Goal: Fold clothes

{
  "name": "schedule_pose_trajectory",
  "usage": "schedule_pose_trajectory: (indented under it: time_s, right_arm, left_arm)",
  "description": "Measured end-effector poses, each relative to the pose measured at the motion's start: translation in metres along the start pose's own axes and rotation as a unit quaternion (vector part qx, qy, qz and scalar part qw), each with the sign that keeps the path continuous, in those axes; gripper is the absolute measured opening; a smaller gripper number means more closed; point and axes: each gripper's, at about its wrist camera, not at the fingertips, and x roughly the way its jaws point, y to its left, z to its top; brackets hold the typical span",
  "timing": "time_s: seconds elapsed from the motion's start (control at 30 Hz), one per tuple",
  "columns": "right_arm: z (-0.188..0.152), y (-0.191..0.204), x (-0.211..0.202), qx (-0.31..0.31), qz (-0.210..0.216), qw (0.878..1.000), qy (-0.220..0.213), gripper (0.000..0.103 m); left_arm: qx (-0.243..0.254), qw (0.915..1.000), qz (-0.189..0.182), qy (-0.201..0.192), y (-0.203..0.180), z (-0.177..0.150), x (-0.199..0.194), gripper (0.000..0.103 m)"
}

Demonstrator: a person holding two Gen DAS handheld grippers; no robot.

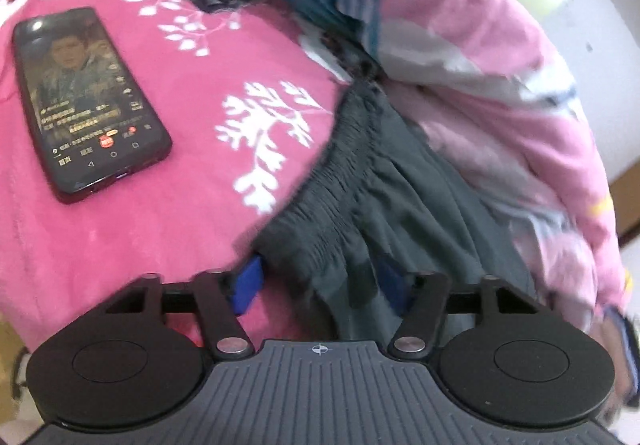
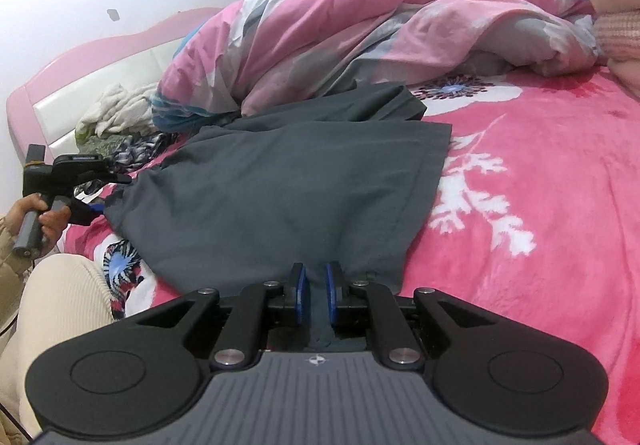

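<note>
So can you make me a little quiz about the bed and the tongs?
1. True or false: the right tongs pinch the dark grey shorts.
2. What lies flat on the pink blanket in the left view? A) a book B) a phone C) a shoe
3. Fill in: the left tongs are open around the shorts' gathered ____.

Key:
1. True; the pads are closed on the cloth.
2. B, the phone, its screen lit.
3. Waistband.

Black grippers (image 2: 316,293), blue jaw pads (image 2: 299,295), cream ribbed trousers (image 2: 56,309).
</note>
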Motion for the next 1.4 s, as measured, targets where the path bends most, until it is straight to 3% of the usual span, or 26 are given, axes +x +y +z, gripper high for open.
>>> schedule_pose_trajectory:
  time_s: [0.07, 0.1, 0.27, 0.37, 0.53, 0.67, 0.77, 0.9, 0.97, 1.07, 1.17, 1.27, 1.4]
  right_arm:
    - [0.001, 0.0, 0.0, 0.004, 0.001, 1.0, 0.001, 0.012]
    - [0.002, 0.0, -0.001, 0.007, 0.002, 1.0, 0.004, 0.012]
    - [0.012, 0.001, -0.007, 0.008, 0.0, 1.0, 0.013, 0.012]
    - [0.012, -0.002, -0.008, 0.016, -0.003, 1.0, 0.02, 0.012]
    - [0.018, -0.001, -0.008, 0.016, -0.011, 1.0, 0.017, 0.012]
    - [0.028, 0.002, -0.004, 0.01, -0.012, 1.0, 0.003, 0.012]
    - [0.035, 0.005, 0.0, 0.006, -0.012, 1.0, -0.007, 0.012]
    - [0.044, 0.009, 0.004, 0.0, -0.013, 1.0, -0.021, 0.013]
    - [0.049, 0.01, 0.006, -0.003, -0.014, 1.0, -0.027, 0.013]
    - [0.028, 0.006, -0.003, -0.03, -0.063, 0.998, 0.003, 0.014]
    - [0.01, 0.0, -0.019, -0.046, -0.108, 0.993, 0.027, 0.014]
    - [0.013, -0.002, -0.044, -0.036, -0.138, 0.99, 0.018, 0.015]
    - [0.025, 0.024, -0.049, -0.069, -0.084, 0.994, -0.021, 0.015]
  left_arm:
    - [-0.003, 1.0, 0.006, -0.004, 0.003, 0.002, 0.002, 0.012]
    - [-0.008, 0.9999, 0.005, -0.006, 0.005, 0.002, 0.001, 0.009]
    - [-0.004, 0.9993, 0.017, -0.034, 0.005, 0.002, -0.023, 0.007]
    - [0.003, 0.9994, 0.03, -0.013, 0.01, -0.001, -0.016, 0.007]
    - [0.029, 0.9986, 0.042, -0.01, 0.009, -0.005, -0.015, 0.019]
    - [0.081, 0.9932, 0.078, -0.03, -0.007, -0.016, -0.034, 0.049]
    - [0.114, 0.9869, 0.094, -0.063, -0.016, -0.026, -0.055, 0.06]
    - [0.149, 0.9827, 0.074, -0.081, -0.027, -0.037, -0.071, 0.061]
    - [0.193, 0.9765, 0.061, -0.074, -0.038, -0.046, -0.067, 0.061]
    - [0.258, 0.963, 0.057, -0.051, -0.055, -0.061, -0.053, 0.061]
    - [0.3, 0.9501, 0.079, -0.034, -0.062, -0.073, -0.04, 0.061]
    - [0.304, 0.9477, 0.091, -0.031, -0.06, -0.074, -0.042, 0.061]
    - [0.295, 0.9498, 0.099, -0.034, -0.057, -0.075, -0.056, 0.061]
